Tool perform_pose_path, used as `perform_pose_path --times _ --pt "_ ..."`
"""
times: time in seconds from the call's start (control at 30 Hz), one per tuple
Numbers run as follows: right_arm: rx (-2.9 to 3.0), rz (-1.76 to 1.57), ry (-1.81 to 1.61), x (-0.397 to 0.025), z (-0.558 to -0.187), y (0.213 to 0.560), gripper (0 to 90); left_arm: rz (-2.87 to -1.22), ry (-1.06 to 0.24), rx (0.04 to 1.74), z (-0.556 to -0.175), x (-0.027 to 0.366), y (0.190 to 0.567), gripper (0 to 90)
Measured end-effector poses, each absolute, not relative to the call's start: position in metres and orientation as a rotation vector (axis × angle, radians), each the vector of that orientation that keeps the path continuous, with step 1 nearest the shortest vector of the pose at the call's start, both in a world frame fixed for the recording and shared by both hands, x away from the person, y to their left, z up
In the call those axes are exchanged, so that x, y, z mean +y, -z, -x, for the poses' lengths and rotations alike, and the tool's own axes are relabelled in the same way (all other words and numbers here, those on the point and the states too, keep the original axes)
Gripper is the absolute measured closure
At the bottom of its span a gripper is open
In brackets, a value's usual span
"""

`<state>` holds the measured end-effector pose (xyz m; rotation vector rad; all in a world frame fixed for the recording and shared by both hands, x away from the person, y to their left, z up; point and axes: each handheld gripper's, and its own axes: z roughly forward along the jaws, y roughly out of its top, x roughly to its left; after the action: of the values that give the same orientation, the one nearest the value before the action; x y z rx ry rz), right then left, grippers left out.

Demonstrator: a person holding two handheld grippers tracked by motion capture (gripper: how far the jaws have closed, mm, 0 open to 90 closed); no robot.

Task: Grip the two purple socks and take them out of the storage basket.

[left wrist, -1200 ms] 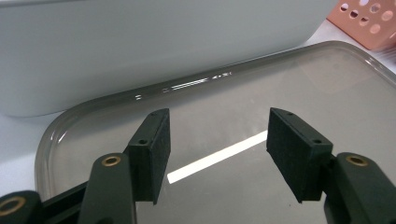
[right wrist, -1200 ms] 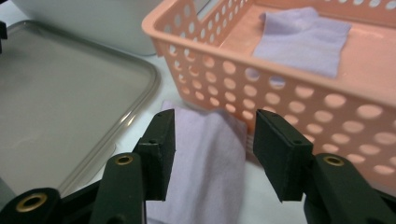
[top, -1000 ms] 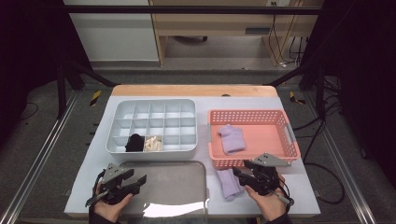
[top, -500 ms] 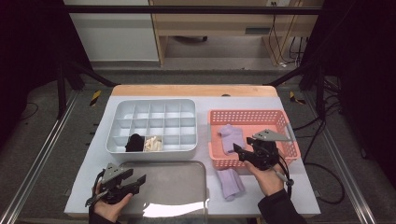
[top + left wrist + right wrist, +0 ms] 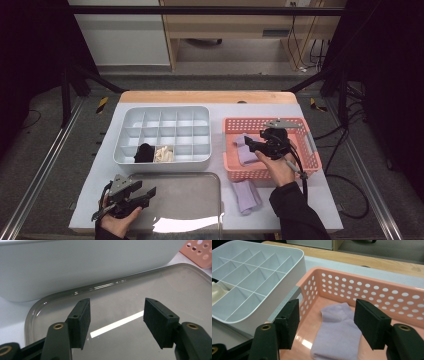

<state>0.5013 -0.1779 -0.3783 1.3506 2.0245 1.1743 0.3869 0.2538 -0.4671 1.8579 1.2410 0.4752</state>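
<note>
A purple sock lies flat on the floor of the pink basket, near the basket's left wall. The right gripper hangs just above it with its jaws wide apart and nothing between them, so the job now looks like picking this sock up. A second purple sock lies on the table in front of the basket. To the left is a white box with little rooms; a black sock and a cream sock sit in two rooms of its front row. The left gripper rests low over the grey tray, jaws apart and empty.

What could go wrong? The sock is thin and flat. If the jaws close too high, they may grab only air. If they pinch only a corner, the sock may slip out. The left jaw is close to the basket wall and could bump it.
</note>
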Motion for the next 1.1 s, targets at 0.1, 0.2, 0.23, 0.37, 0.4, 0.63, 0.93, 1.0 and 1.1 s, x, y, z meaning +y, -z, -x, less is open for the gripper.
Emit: perform_pose_path --times 0.1,0.2,0.23,0.37,0.4,0.63,0.93,1.0,1.1 --pt "2.034 -1.352 -1.154 -0.175 -0.511 0.380 38.1 -1.859 -0.478 1.240 -0.387 0.254 0.467 37.9" --pt "2.027 -1.338 -1.116 -0.173 -0.520 0.380 38.3 -1.859 -0.480 1.240 -0.387 0.254 0.467 38.0" --pt "2.021 -1.335 -1.113 -0.173 -0.524 0.380 38.2 -1.860 -0.480 1.240 -0.387 0.254 0.467 38.0" --pt "1.988 -1.350 -1.101 -0.174 -0.537 0.378 37.0 -1.859 -0.479 1.238 -0.387 0.254 0.467 38.0" --pt "1.979 -1.364 -1.092 -0.174 -0.540 0.378 37.0 -1.859 -0.478 1.237 -0.387 0.254 0.467 37.9" --pt "1.973 -1.414 -1.056 -0.175 -0.559 0.387 36.8 -1.860 -0.477 1.235 -0.388 0.254 0.467 38.0" --pt "2.014 -1.450 -0.978 -0.170 -0.571 0.406 38.4 -1.864 -0.480 1.234 -0.388 0.254 0.467 38.0" --pt "2.029 -1.458 -0.965 -0.170 -0.573 0.411 39.1 -1.865 -0.480 1.233 -0.388 0.254 0.468 38.0" --pt "2.047 -1.483 -0.954 -0.171 -0.576 0.420 39.4 -1.864 -0.479 1.232 -0.388 0.254 0.468 38.0"
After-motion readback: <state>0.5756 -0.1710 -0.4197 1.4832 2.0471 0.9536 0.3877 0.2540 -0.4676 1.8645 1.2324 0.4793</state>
